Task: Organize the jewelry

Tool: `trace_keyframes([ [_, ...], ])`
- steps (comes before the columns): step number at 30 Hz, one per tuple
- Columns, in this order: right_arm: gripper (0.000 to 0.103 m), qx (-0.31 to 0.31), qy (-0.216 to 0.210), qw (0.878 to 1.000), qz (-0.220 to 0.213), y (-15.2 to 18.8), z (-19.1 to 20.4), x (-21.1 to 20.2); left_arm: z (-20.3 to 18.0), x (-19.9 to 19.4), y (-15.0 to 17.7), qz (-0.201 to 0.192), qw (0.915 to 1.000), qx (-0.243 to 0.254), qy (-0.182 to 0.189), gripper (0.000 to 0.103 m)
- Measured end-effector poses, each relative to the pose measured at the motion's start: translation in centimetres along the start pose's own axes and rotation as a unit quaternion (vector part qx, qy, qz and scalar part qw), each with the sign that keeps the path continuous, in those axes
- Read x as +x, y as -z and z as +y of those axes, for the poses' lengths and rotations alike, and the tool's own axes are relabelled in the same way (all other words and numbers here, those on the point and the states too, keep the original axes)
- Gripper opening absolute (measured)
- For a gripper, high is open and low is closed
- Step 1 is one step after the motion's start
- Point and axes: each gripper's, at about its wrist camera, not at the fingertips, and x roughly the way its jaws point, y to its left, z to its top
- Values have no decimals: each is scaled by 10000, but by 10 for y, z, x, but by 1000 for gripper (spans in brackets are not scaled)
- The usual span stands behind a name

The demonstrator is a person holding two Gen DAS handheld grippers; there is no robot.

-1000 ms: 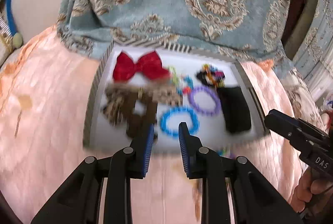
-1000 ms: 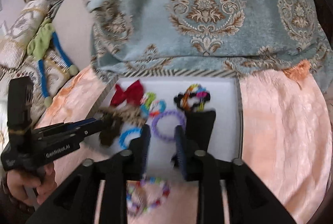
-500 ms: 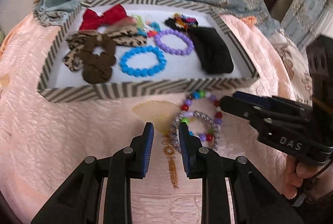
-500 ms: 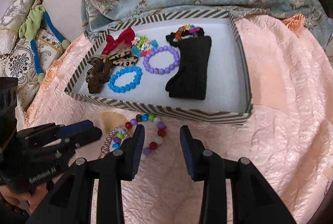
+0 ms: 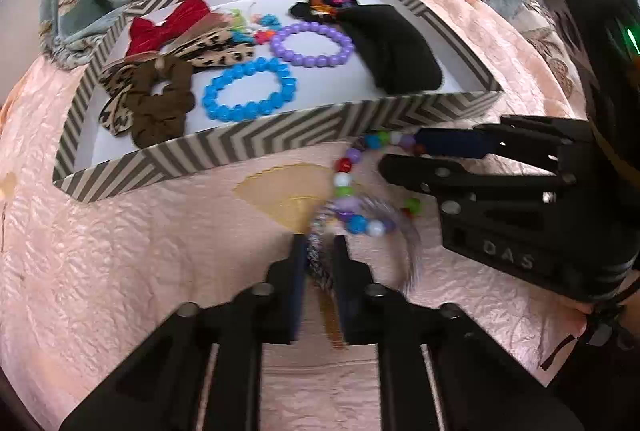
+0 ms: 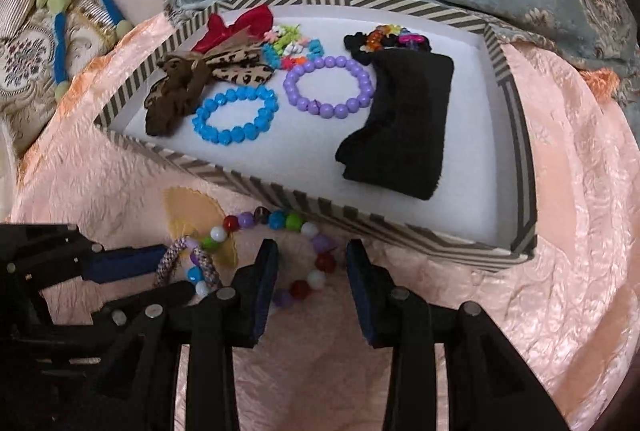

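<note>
Left gripper [image 5: 320, 251]: its fingers straddle the near arc of the braided grey bracelet [image 5: 320, 263]; the jaws are narrow, but the blur keeps me from telling whether they have clamped it.
Right gripper [image 6: 312, 263]: jaws spread wide, holding nothing, poised over the multicoloured bead bracelet [image 6: 316, 263].
Braided grey bracelet: on the pink bedspread [image 6: 560, 191], just outside the front wall of the striped tray [image 6: 520, 167], overlapping the bead bracelet.
Multicoloured bead bracelet: also outside the tray, its far beads touching or nearly touching the front wall.
Inside the tray: blue bead bracelet [image 6: 236, 119] and purple bead bracelet [image 6: 328, 87] side by side at the middle; brown scrunchie [image 6: 172, 99], leopard-print bow [image 6: 236, 67] and red bow [image 6: 236, 27] toward the left wall; black cloth [image 6: 400, 127] to the right; small coloured clips [image 6: 292, 47] at the back.
Progress: judging by this, most pieces are already in; the two bracelets outside remain.
</note>
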Motion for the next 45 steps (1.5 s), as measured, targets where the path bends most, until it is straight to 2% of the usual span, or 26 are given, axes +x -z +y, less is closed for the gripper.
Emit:
trace_keyframes([
  [3, 34, -272, 155, 9995, -35, 2, 6, -1, 9, -2, -1, -24, 9998, -153, 111, 0],
  [5, 17, -268, 121, 9996, -39, 3, 6, -5, 14, -5, -1, -74, 9998, -181, 21, 0],
  [7, 9, -175, 18, 9998, -48, 4, 2, -10, 20, -9, -1, -120, 9996, -264, -31, 0],
  [13, 9, -170, -153, 9996, -189, 11, 8, -31, 37, -23, -3, -287, 9980, -556, -53, 0],
  [17, 9, -162, -420, 9984, -346, 17, 14, -50, 39, -25, -4, -340, 9975, -615, -80, 0],
  [24, 9, 152, -782, 9946, -659, 22, 11, -72, 40, -25, -8, -364, 9968, -705, -123, 0],
  [27, 9, 119, -777, 9942, -739, 20, 13, -76, 39, -27, -8, -420, 9966, -691, -148, 0],
  [33, 9, -68, -523, 9970, -559, 21, 24, -66, 35, -24, -8, -407, 9971, -605, -234, 0],
  [38, 9, -124, -347, 9976, -579, 23, 28, -64, 38, -30, -9, -555, 9959, -692, -204, 0],
  [42, 9, 40, -201, 9960, -864, 22, 22, -71, 44, -35, -9, -709, 9937, -854, -178, 0],
  [45, 9, 463, -95, 9940, -985, 22, 7, -74, 46, -37, -9, -777, 9926, -906, -202, 0],
])
